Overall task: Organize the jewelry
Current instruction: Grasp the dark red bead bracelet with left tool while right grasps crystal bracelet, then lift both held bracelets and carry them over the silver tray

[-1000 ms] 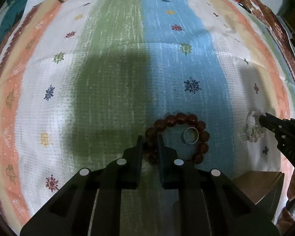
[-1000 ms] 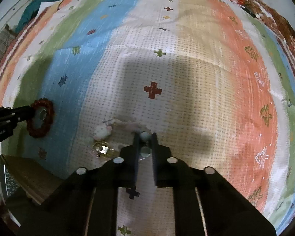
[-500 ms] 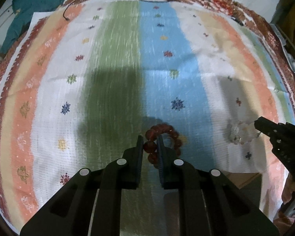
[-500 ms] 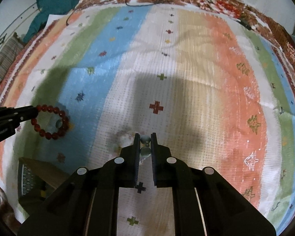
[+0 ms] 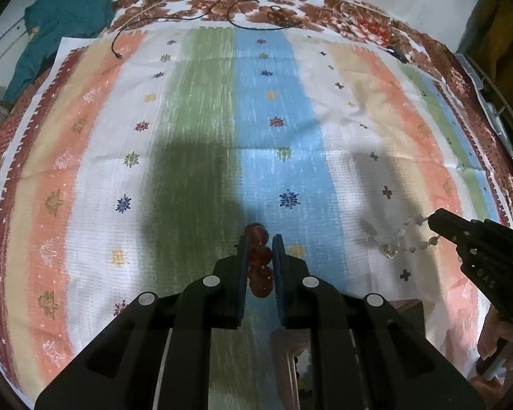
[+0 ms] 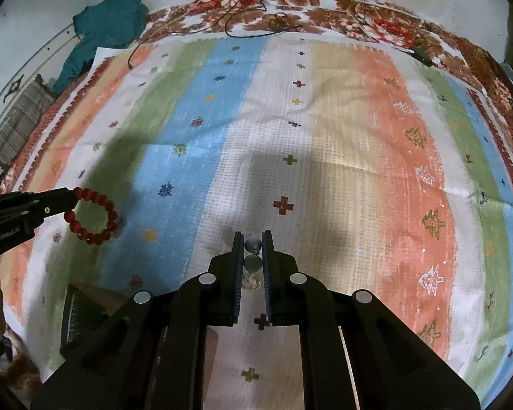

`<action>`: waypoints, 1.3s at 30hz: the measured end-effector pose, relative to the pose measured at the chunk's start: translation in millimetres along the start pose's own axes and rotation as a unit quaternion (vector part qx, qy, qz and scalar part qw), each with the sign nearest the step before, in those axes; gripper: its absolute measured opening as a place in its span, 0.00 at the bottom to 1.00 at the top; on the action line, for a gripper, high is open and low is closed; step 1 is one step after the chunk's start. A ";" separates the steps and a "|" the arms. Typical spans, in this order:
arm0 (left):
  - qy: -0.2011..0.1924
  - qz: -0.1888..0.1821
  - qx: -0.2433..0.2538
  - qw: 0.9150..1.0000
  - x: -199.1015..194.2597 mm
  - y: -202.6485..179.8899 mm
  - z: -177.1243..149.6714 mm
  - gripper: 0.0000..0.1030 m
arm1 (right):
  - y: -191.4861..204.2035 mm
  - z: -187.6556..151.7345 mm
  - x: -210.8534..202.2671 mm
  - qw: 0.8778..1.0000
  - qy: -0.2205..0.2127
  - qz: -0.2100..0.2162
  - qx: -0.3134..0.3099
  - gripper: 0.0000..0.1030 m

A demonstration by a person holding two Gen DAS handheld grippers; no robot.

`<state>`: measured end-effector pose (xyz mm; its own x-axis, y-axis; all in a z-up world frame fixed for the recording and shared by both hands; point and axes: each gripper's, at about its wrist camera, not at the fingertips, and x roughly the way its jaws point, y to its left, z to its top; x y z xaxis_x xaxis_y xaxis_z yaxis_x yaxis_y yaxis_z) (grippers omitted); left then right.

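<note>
My left gripper (image 5: 259, 239) is shut on a bracelet of dark red beads (image 5: 258, 263), lifted off the striped cloth (image 5: 201, 157). In the right wrist view the same gripper (image 6: 70, 200) comes in from the left and the red bracelet (image 6: 92, 220) hangs from its tip as a full ring. Pale, clear beads of a second bracelet (image 6: 252, 256) sit between the fingers of my right gripper (image 6: 252, 235), which is shut on them. In the left wrist view the right gripper (image 5: 434, 220) holds that pale strand (image 5: 398, 237) drooping above the cloth.
A brown wooden box (image 6: 82, 311) lies at the near edge of the cloth, also seen below my left gripper as the box (image 5: 290, 352). A teal garment (image 5: 61, 24) and thin cables (image 5: 222, 10) lie at the far edge. A hand (image 5: 502, 338) grips the right tool.
Both grippers have risen, lifting the red bracelet and the pale bead strand off the cloth. The silver ring that lay inside the red bracelet is no longer in the left wrist view.
</note>
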<state>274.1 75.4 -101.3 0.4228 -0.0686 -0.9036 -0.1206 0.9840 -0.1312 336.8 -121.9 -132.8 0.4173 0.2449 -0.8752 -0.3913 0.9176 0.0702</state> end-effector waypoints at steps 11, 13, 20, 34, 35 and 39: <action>-0.030 -0.018 0.014 0.999 -32.4 -16.1 -5.7 0.12 | 15.0 -5.2 -25.6 1.000 -0.024 0.007 -0.003 0.11; -0.035 -0.022 0.016 0.999 -38.5 -19.6 -7.3 0.12 | 18.0 -6.1 -30.5 1.000 -0.030 0.006 -0.006 0.11; -0.053 -0.027 0.029 0.998 -58.2 -32.7 -14.4 0.12 | 26.3 -11.4 -48.7 0.999 -0.047 0.006 -0.019 0.11; -0.075 -0.040 0.046 0.995 -88.8 -50.0 -37.8 0.12 | 42.5 -31.2 -79.1 0.997 -0.068 0.009 -0.041 0.11; -0.076 -0.040 0.047 0.995 -90.5 -50.9 -39.9 0.12 | 42.3 -32.6 -81.5 0.997 -0.071 0.010 -0.040 0.11; -0.081 -0.043 0.052 0.994 -97.7 -54.1 -48.0 0.12 | 43.3 -37.0 -89.5 0.996 -0.078 0.014 -0.041 0.11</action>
<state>196.2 21.0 -25.5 0.5680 -0.1350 -0.8118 0.0133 0.9878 -0.1550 252.2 -115.7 -69.2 0.5258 0.3212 -0.7876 -0.4670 0.8829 0.0483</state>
